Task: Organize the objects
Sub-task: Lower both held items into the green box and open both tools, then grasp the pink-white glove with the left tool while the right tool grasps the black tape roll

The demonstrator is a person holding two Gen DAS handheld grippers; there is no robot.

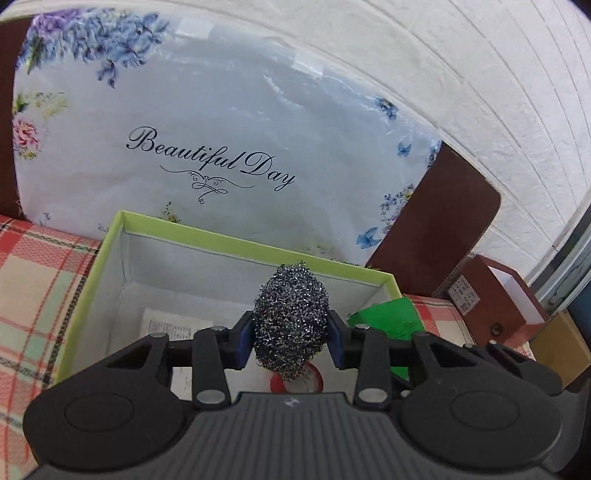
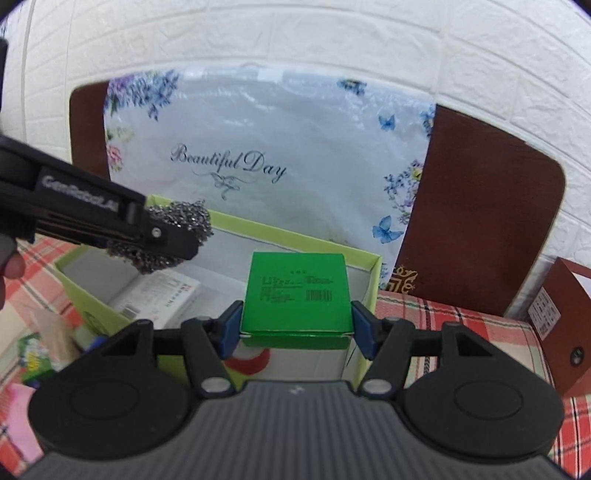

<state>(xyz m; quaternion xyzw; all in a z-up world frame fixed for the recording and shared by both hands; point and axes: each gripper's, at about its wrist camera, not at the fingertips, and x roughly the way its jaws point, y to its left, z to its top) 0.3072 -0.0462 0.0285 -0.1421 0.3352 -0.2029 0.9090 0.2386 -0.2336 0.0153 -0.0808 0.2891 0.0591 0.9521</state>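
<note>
The left gripper [image 1: 291, 334] is clamped on a steel wool scourer [image 1: 291, 321], its blue pads pressing both sides of the grey metallic ball. The right gripper [image 2: 295, 326] is clamped on a small green box [image 2: 295, 293] with a printed label and barcode on top. Just beneath and beyond both grippers sits an open cardboard box [image 1: 236, 242] with a lime-green rim and white inside; a white printed packet [image 2: 162, 295] and something red and round [image 2: 251, 363] lie on its floor. The box rests on a red plaid cloth [image 1: 33, 280]. Farther back, a floral cushion [image 1: 207, 122] reading "Beautiful Day" leans against a dark brown board [image 2: 476, 218]. Behind everything is a white brick-pattern wall [image 2: 295, 33].
</note>
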